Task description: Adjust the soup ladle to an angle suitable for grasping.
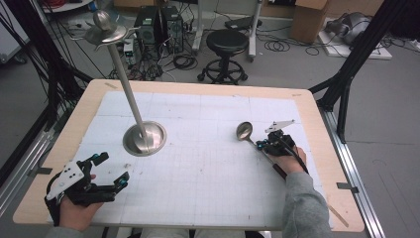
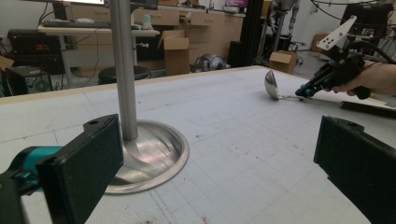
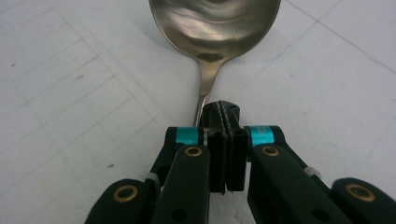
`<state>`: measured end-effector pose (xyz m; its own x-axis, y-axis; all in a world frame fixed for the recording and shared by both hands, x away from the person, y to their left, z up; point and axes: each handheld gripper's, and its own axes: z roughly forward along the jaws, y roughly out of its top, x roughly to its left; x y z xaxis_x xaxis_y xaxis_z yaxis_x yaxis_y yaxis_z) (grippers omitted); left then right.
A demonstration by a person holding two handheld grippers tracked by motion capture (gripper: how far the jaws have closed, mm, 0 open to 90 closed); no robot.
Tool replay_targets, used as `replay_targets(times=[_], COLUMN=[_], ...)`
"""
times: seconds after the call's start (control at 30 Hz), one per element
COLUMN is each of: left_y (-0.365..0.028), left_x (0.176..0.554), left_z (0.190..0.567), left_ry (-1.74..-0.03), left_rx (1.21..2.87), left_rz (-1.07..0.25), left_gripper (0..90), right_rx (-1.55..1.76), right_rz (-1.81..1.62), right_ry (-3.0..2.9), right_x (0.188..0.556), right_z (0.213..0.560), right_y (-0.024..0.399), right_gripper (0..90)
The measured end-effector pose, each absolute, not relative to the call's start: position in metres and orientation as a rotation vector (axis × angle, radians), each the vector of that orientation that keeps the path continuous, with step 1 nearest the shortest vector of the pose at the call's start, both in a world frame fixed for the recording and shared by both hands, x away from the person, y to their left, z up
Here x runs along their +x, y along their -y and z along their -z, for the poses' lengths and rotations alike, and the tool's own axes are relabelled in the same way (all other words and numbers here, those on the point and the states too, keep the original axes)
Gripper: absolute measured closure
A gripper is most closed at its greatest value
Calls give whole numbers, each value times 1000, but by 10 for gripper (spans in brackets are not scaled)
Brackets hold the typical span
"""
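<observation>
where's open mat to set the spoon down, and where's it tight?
Free: the wide centre strip between the stand's base and the spoon, the whole far band behind both, and the near edge between the two hand-held grippers. Tight: the near-left corner, where the open left hand-held gripper sits below the base, and around the right hand-held gripper, shut on the spoon's handle.

Even, bright indoor light falls from above, leaving only soft, short shadows on the tabletop (image 1: 208, 168). Beyond the right claw (image 3: 226, 140), the spoon (image 3: 215, 25) bowl carries dull reflections. The left claw (image 2: 224, 158) looms blurred at close range; straight lines bend toward the high view's edges.
</observation>
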<state>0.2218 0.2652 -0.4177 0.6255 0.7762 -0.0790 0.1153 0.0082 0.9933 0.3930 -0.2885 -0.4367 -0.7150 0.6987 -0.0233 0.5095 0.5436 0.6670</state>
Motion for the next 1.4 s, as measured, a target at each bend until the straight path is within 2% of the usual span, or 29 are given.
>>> replay_targets(times=[0.4, 0.87, 1.4], left_y=[-264, -264, -252], left_x=[223, 224, 235], left_z=[418, 417, 420], left_ry=[-784, -782, -766], left_rx=[1506, 1504, 1528], left_rz=[-617, -613, -586], left_gripper=[19, 19, 20], right_rx=[927, 752, 590], right_rz=[-954, -943, -971], right_ry=[-2557, -2703, -2791], right_x=[392, 386, 357], right_z=[436, 432, 432], right_y=[273, 227, 205], right_gripper=[900, 900, 900])
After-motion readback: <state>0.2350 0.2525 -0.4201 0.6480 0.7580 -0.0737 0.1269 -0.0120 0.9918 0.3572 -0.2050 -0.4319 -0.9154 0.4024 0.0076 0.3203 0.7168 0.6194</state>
